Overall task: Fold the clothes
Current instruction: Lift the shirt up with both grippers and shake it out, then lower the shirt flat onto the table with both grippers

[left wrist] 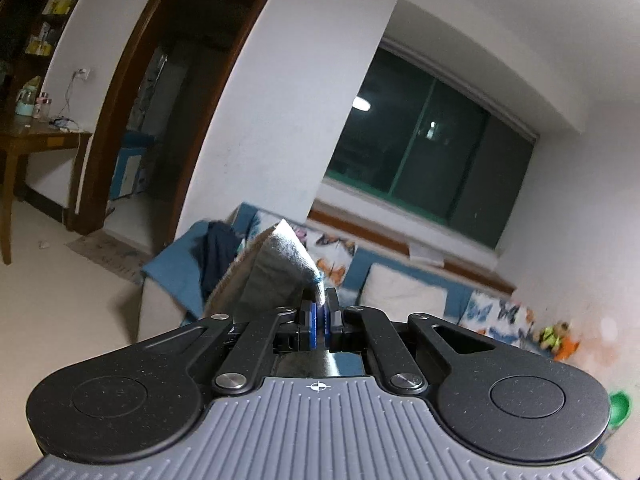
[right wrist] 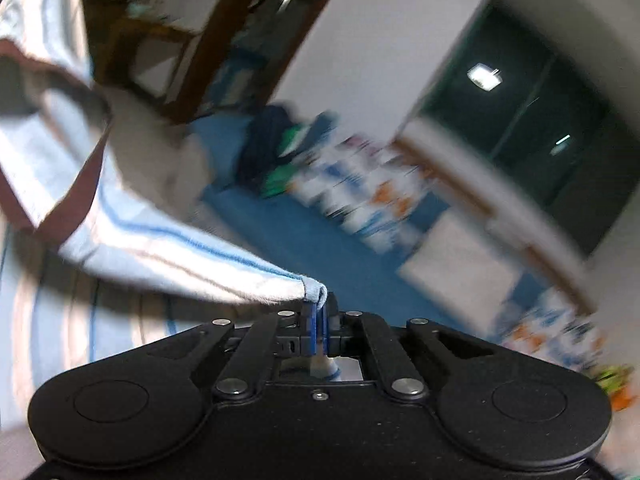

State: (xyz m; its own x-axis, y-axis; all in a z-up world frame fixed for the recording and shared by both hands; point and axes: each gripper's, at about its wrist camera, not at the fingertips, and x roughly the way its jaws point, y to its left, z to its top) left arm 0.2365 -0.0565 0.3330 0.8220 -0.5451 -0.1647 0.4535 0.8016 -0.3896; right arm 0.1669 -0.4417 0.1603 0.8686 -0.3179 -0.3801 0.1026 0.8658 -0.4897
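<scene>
A light striped garment (right wrist: 132, 240), pale blue with blue and brown stripes and a dark brown hem, hangs in the air at the left of the right wrist view. My right gripper (right wrist: 319, 307) is shut on one corner of it. In the left wrist view my left gripper (left wrist: 321, 307) is shut on another corner of the garment (left wrist: 280, 268), which looks grey here and bunches up just ahead of the fingers. Both grippers are held up above the sofa. The right wrist view is blurred by motion.
A blue sofa (left wrist: 172, 276) with butterfly-print cushions (left wrist: 336, 256) runs under a dark window (left wrist: 432, 148). Dark and green clothes (right wrist: 276, 152) lie on its left end. A brown doorway (left wrist: 160, 112) and a wooden table (left wrist: 36, 140) stand at left. Toys (left wrist: 556, 340) lie on the floor at right.
</scene>
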